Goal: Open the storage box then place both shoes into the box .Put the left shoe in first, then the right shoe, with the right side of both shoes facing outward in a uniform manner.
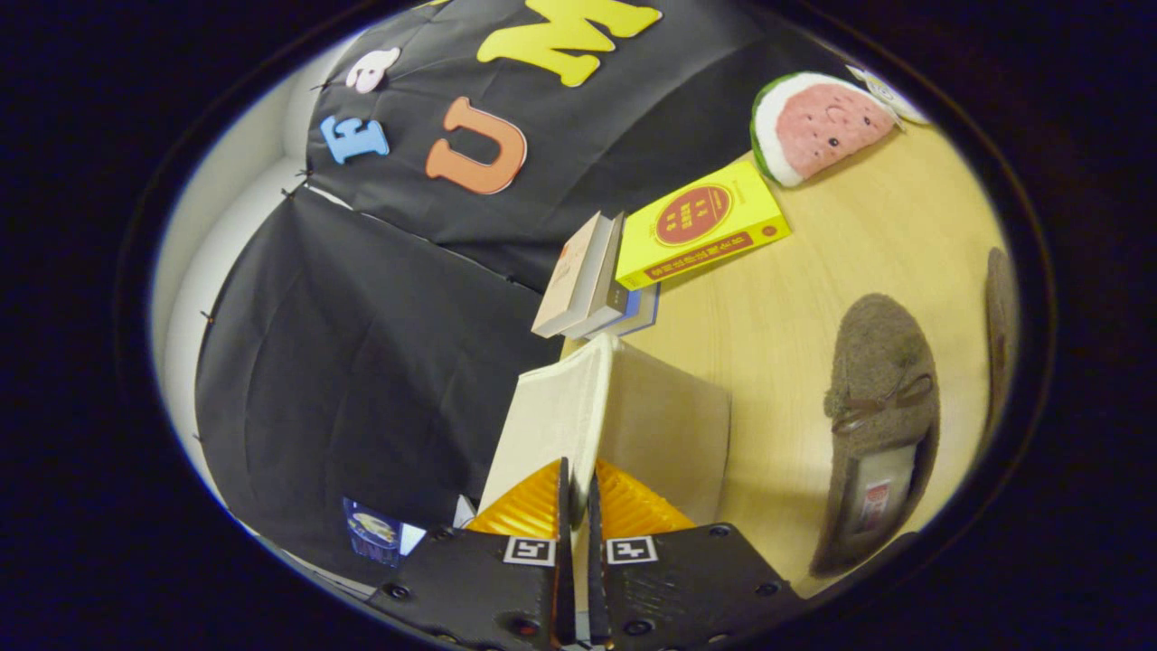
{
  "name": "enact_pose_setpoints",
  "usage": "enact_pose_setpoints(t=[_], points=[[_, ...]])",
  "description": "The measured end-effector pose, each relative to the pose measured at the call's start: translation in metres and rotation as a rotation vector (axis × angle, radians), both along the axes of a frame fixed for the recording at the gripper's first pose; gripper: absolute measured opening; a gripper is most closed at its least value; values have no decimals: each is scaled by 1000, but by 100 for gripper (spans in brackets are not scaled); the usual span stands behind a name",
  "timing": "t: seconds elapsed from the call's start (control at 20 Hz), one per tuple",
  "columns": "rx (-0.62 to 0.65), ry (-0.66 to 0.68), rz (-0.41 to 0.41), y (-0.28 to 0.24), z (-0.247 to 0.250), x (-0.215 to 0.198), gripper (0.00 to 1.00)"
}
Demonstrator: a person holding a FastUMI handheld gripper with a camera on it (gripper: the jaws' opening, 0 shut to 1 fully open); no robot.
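Observation:
The cream storage box (673,425) stands on the wooden table just ahead of my fingers. Its lid (547,416) is a thin pale panel seen edge-on, and its edge runs down between my fingers. My gripper (578,484) is shut on that lid edge, one finger on each face of the panel. A brown fuzzy slipper with a small bow (881,398) lies on the table to the right of the box, its opening towards me. A second brown shoe (999,325) shows as a sliver further right.
Beyond the box a few books (587,276) stand by the black cloth wall, with a yellow book (700,221) lying beside them. A watermelon plush (818,122) sits further back. Bare wooden table (777,307) lies between the box and the slipper.

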State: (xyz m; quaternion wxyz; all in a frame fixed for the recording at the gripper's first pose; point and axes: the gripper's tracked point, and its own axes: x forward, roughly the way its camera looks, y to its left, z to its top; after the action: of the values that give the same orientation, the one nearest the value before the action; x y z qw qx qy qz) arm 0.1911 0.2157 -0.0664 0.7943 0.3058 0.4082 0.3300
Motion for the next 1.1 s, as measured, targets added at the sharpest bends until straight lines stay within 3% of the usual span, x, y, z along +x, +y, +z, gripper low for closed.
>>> enact_pose_setpoints(t=[0.55,1.05,1.1], points=[[-54,-134,-10,79,127,-27,6],[-54,-188,16,198,165,-36,6],[-55,-203,22,208,166,-39,10]])
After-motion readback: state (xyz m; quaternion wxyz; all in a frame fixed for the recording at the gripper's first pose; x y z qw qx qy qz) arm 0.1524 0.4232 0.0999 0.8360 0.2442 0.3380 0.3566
